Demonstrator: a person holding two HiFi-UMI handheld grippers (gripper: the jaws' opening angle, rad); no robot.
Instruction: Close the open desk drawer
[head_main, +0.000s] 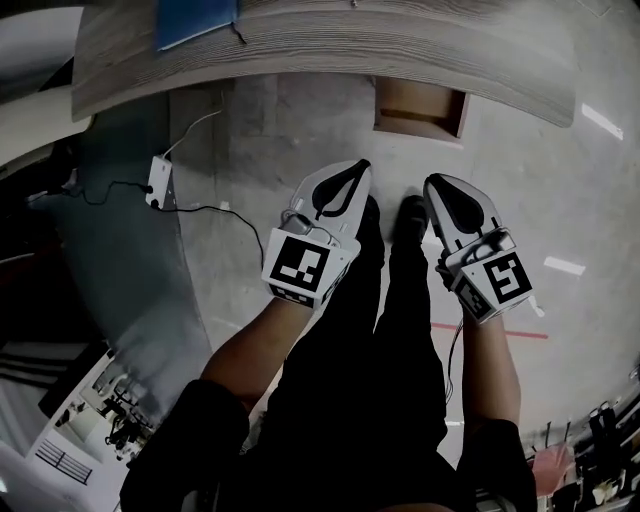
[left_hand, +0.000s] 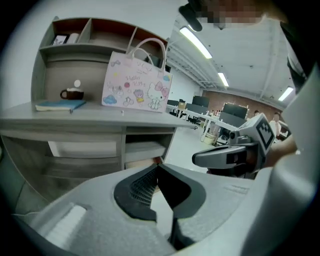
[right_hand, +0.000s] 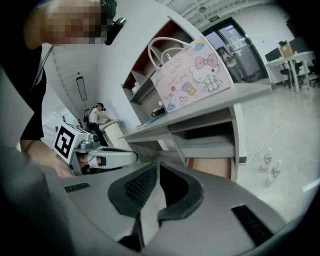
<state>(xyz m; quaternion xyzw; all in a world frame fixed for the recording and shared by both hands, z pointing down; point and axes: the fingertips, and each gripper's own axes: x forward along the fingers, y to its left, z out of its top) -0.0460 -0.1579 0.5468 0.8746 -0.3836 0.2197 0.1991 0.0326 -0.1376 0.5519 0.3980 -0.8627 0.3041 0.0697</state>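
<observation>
Looking steeply down from the head view, a person in dark clothes stands on a grey floor and holds a gripper in each hand in front of the body, both pointing toward the far side where a desk runs across the top of the scene. The open drawer sticks out from under the desk's near edge, right of centre; its brown wooden inside faces up, and it lies beyond the right gripper with bare floor between them. The left gripper is level with the right one, just to its left, and also well short of the desk. In the left gripper view its dark ribbed jaws are clenched, tips meeting, with nothing held between them. In the right gripper view the right jaws are likewise pressed together at the tips and empty, and the drawer's brown panel shows beyond them, low under the desk. On the desk top stands a pale paper gift bag printed with cartoon figures, with a blue notebook lying to its left. A dark mug sits on the shelf behind the notebook. On the floor at the far left lies a white power strip with a black cable trailing from it
</observation>
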